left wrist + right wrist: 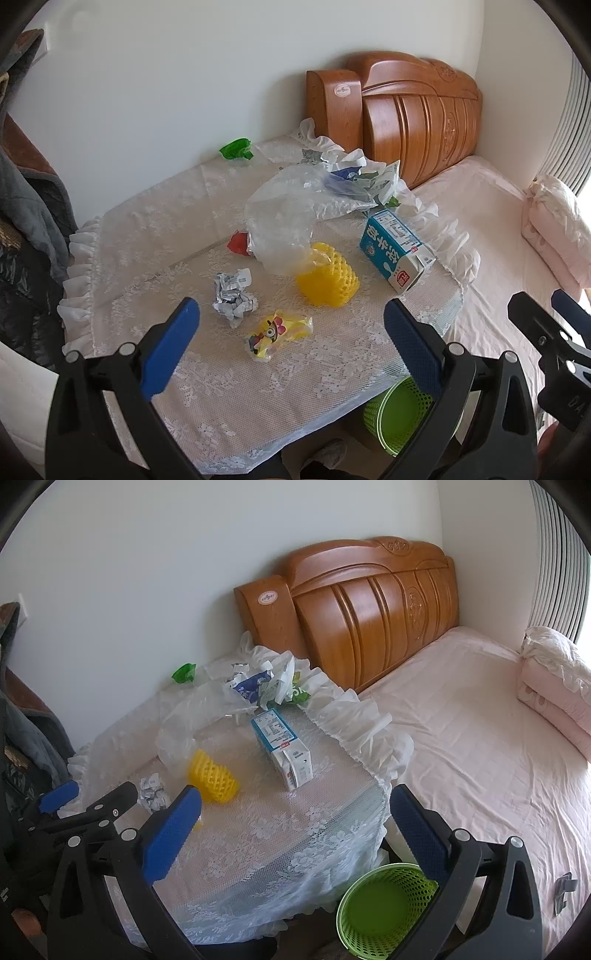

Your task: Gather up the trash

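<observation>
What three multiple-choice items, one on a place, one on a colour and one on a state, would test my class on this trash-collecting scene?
1. Where is the green mesh bin?
A. On the bed
B. On the floor by the table's near corner
C. On the table

2. What colour is the foam fruit net?
A. Yellow
B. Red
C. Blue

3. How does the milk carton rest?
A. Upright
B. Inside the bin
C. On its side

Answers: 1 B, the bin stands below the lace tablecloth edge; 2 A, plainly yellow; 3 C, its long face lies on the cloth.
</observation>
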